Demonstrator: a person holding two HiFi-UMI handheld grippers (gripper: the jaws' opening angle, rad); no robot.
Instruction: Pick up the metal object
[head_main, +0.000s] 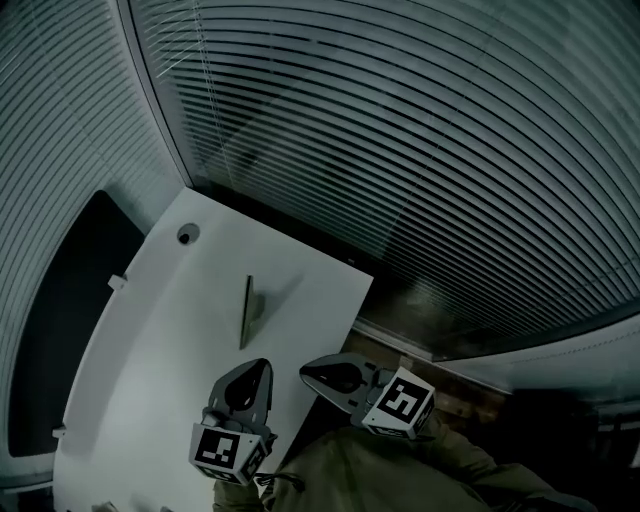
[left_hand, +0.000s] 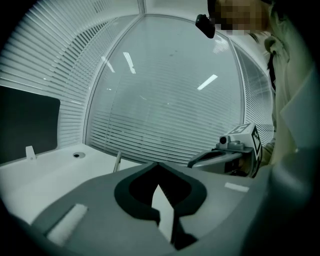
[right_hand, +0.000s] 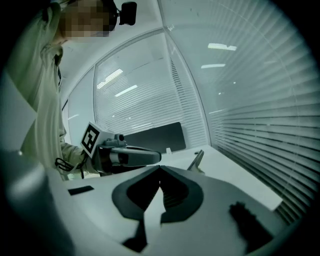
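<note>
While the metal strip (head_main: 246, 310) sits untouched on the white table (head_main: 160, 330) ahead of both tools | left gripper (head_main: 262, 368): jaws pressed together, empty | right gripper (head_main: 306, 373): likewise | judged: paired ready pose before reaching

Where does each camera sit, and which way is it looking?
Head view: on the person's head, looking steeply down at the table, metal object, left gripper, right gripper and the person's jacket.
Left gripper view: on the left gripper, looking along its shut jaws across the table to the blinds; right gripper and jacket show.
Right gripper view: on the right gripper, along its shut jaws toward a dark panel; left gripper shows.
Shared: all three see the metal object.
</note>
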